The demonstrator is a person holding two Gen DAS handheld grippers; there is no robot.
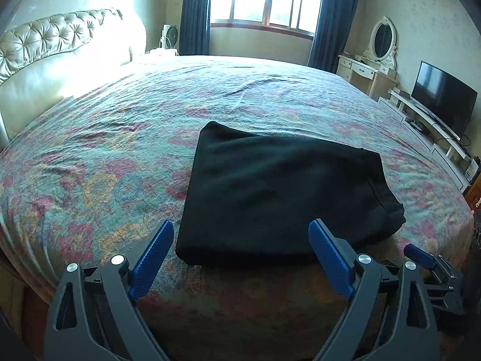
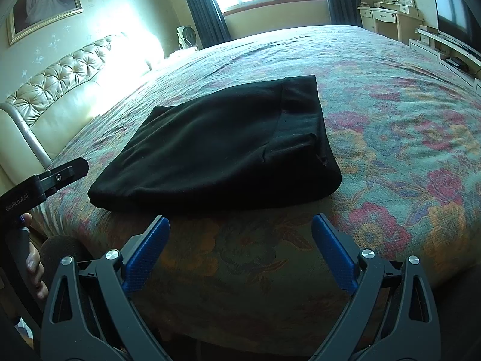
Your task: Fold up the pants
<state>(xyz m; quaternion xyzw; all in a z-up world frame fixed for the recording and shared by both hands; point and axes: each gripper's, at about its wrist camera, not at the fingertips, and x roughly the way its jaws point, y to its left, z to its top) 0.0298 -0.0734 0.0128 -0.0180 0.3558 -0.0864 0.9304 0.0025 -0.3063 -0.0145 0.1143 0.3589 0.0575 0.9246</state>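
Observation:
Black pants (image 1: 276, 192) lie folded into a compact rectangle near the front edge of the bed; in the right wrist view the pants (image 2: 222, 147) show the waistband end at the upper right. My left gripper (image 1: 240, 228) is open, hovering just in front of the fold's near edge, nothing between its blue pads. My right gripper (image 2: 240, 222) is open too, a little back from the pants' near edge, over bare bedspread. The left gripper's body (image 2: 45, 180) and a hand (image 2: 33, 258) holding it show at the left of the right wrist view.
A floral bedspread (image 1: 120, 138) covers the wide bed. A tufted cream headboard (image 1: 51, 45) stands on the left. A dresser with oval mirror (image 1: 381, 48) and a TV (image 1: 442, 96) on a low white stand line the right wall. Window with dark curtains behind.

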